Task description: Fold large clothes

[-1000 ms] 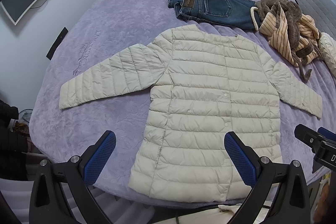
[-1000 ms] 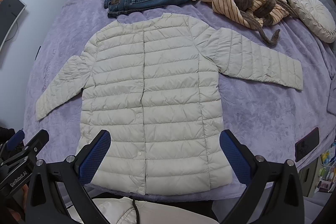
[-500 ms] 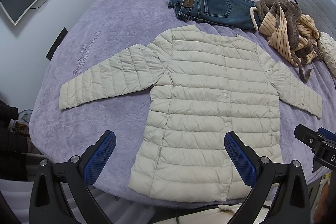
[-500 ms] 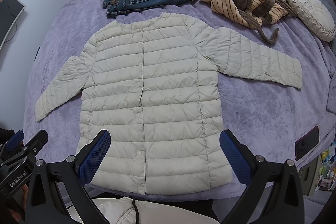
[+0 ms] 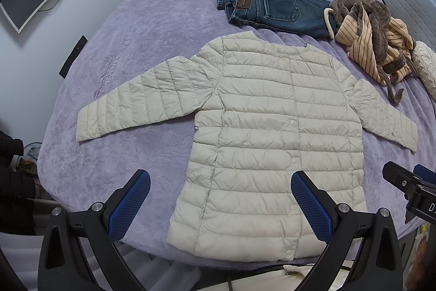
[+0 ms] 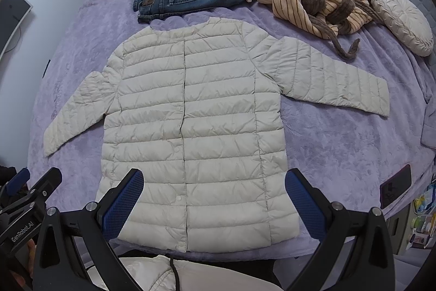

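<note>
While the cream quilted puffer jacket [image 5: 272, 132] lies flat, front up, sleeves spread left and right on the purple plush bed [image 5: 152, 45], no fold is made. Left gripper [image 5: 220, 202] and right gripper [image 6: 214, 199] hover near the hem, jaws wide, empty.

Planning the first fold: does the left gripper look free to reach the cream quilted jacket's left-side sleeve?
Probably yes. The left gripper hovers open, and the sleeve lies flat on the purple bedspread, uncovered.
</note>
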Demonstrator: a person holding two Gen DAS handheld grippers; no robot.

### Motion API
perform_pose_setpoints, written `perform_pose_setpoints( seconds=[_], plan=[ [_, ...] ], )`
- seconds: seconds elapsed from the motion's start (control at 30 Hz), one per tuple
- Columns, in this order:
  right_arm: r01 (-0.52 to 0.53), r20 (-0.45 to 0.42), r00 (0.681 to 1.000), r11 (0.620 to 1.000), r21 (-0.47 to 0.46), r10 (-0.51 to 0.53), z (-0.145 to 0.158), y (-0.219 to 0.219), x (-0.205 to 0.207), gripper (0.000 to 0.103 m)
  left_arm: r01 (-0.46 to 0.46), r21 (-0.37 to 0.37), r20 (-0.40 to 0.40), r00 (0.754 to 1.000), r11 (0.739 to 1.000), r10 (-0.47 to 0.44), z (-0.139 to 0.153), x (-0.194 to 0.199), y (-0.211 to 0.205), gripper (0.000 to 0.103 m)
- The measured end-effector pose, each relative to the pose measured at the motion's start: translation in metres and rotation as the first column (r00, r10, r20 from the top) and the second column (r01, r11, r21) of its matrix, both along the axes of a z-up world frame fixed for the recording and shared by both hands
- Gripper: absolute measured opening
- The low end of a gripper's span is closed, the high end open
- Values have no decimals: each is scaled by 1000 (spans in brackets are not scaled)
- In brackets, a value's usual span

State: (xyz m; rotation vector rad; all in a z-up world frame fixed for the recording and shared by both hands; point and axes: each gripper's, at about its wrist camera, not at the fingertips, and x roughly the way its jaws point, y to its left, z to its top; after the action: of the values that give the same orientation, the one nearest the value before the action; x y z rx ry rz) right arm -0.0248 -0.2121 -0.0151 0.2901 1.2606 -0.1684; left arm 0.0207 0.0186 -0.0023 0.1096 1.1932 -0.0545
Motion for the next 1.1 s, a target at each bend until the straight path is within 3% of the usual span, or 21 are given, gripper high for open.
perform_pose_setpoints(
  seconds=[1.1],
  plan=[
    [-14, -8, 1000, 1000, -19, 14, 10, 6, 1, 103, 1, -11, -2, 1000, 1000, -1, -3, -4, -3, 103]
  ],
)
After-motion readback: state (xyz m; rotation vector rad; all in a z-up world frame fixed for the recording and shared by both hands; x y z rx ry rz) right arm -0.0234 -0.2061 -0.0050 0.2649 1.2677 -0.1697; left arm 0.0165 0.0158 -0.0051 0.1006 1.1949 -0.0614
